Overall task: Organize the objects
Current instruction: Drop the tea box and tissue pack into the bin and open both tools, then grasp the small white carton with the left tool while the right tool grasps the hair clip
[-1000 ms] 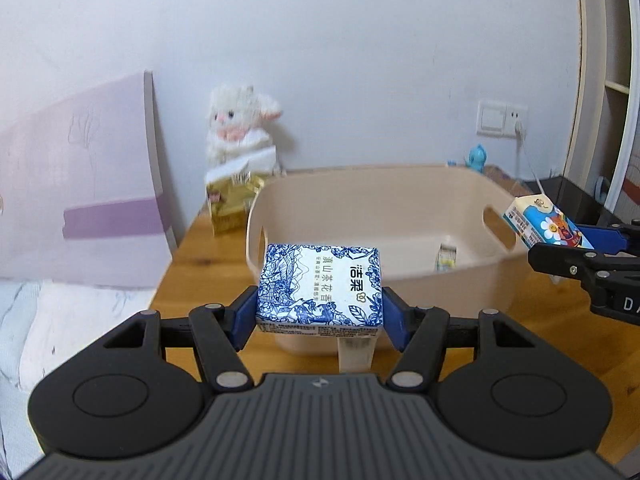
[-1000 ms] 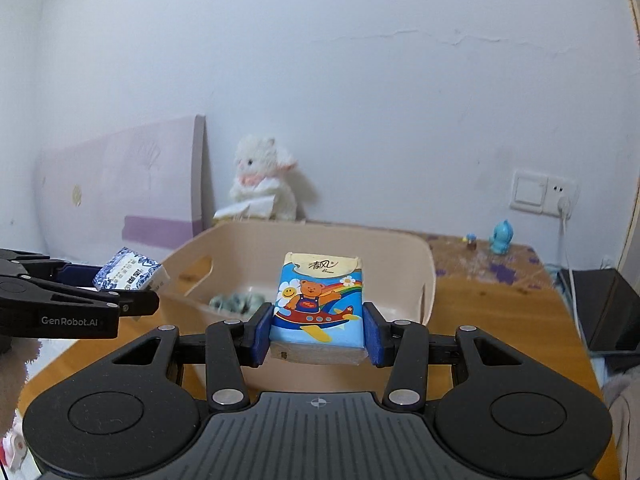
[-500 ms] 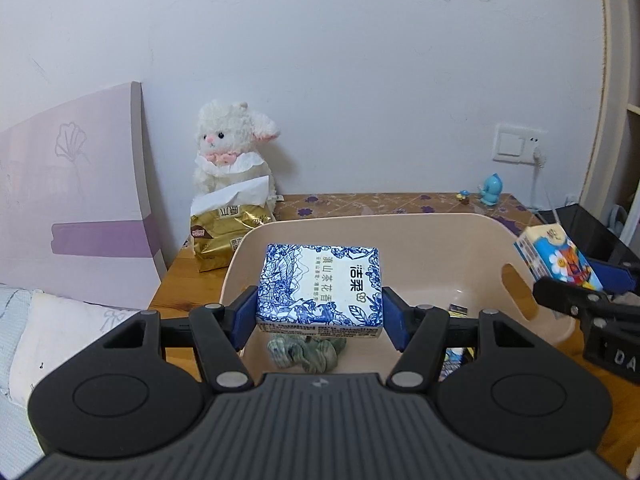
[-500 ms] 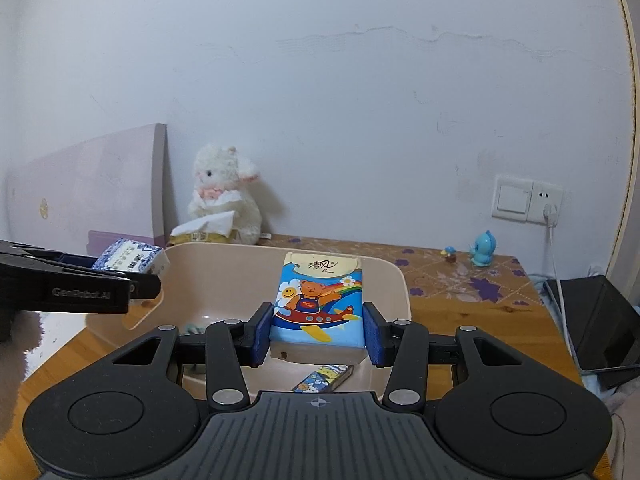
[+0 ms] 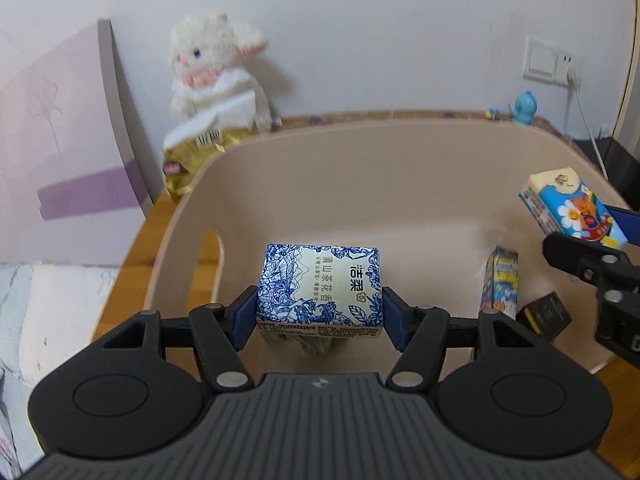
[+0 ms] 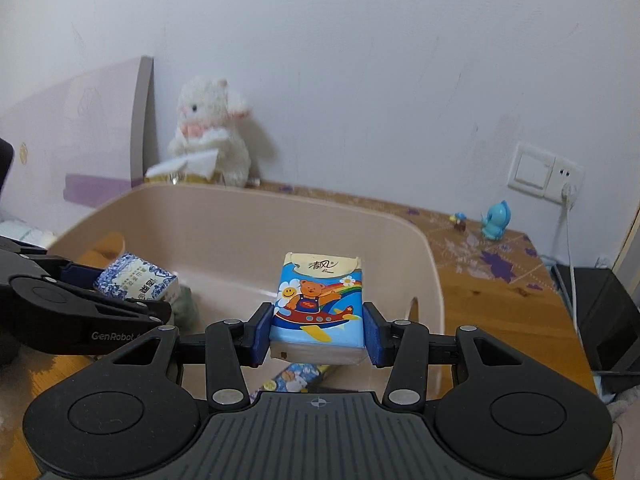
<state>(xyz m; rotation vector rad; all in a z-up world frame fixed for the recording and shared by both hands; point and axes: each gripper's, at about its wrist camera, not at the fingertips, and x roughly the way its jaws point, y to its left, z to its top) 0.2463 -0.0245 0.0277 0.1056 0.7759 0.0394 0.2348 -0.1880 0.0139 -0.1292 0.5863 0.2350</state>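
Note:
My left gripper (image 5: 319,312) is shut on a blue-and-white tissue pack (image 5: 320,284) and holds it inside the beige plastic basket (image 5: 360,152), above a grey-green bundle. That pack also shows in the right wrist view (image 6: 136,282). My right gripper (image 6: 318,330) is shut on a cartoon bear tissue pack (image 6: 320,304) over the basket's right part (image 6: 424,264); the pack shows in the left wrist view (image 5: 572,208). In the basket lie a small cartoon box (image 5: 500,284) and a dark cube (image 5: 544,314).
A white plush lamb (image 5: 216,72) and a gold tissue bag (image 5: 192,160) stand behind the basket by the wall. A purple board (image 5: 60,152) leans at the left. A blue toy figure (image 6: 496,220), wall socket (image 6: 544,174) and cable are on the right of the wooden table (image 6: 500,296).
Both grippers have moved forward and down over the basket with their packs still held. The basket's inside now fills both views.

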